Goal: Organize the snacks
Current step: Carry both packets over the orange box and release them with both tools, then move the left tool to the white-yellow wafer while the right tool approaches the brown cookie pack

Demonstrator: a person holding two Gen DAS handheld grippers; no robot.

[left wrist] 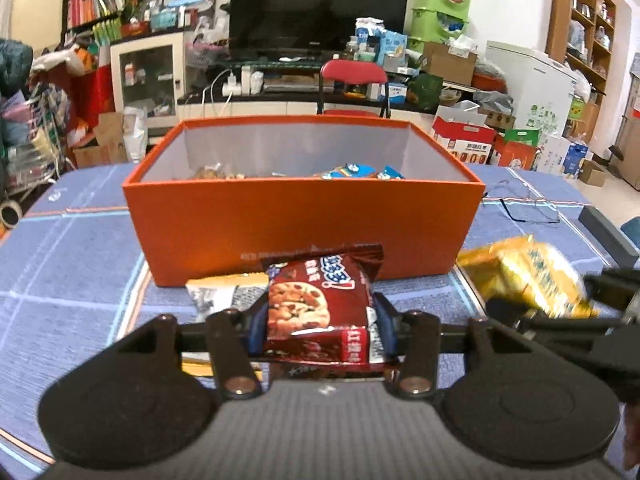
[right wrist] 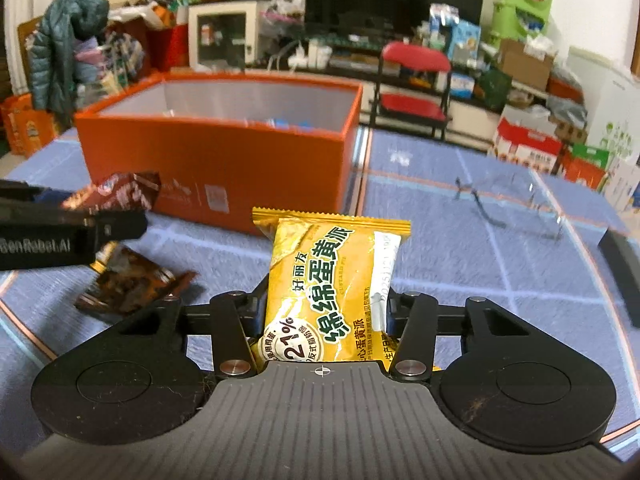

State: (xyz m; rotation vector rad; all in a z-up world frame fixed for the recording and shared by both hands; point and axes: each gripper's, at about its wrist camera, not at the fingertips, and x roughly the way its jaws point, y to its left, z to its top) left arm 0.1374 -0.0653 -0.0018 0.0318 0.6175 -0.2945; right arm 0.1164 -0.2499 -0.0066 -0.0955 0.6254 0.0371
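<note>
While the blue checked tablecloth (left wrist: 80,264) covers the whole table, the big orange box (left wrist: 304,216) sits in the middle of it, open on top, with a few snack packs (left wrist: 352,171) lying at the bottom. White writing runs low on its front, too blurry to read. The left gripper (left wrist: 318,320) is squeezed tight on a dark red cookie pack (left wrist: 316,304) — it shows a chocolate chip cookie and some Chinese writing, held up just in front of the box. The right gripper (right wrist: 326,312) pinches a yellow pie pack (right wrist: 332,280) that says "Custard Pie", "21%" and big green Chinese words. One more brown pack (right wrist: 128,284) lies on the cloth, and thin glasses (right wrist: 516,204) rest off to the right.
</note>
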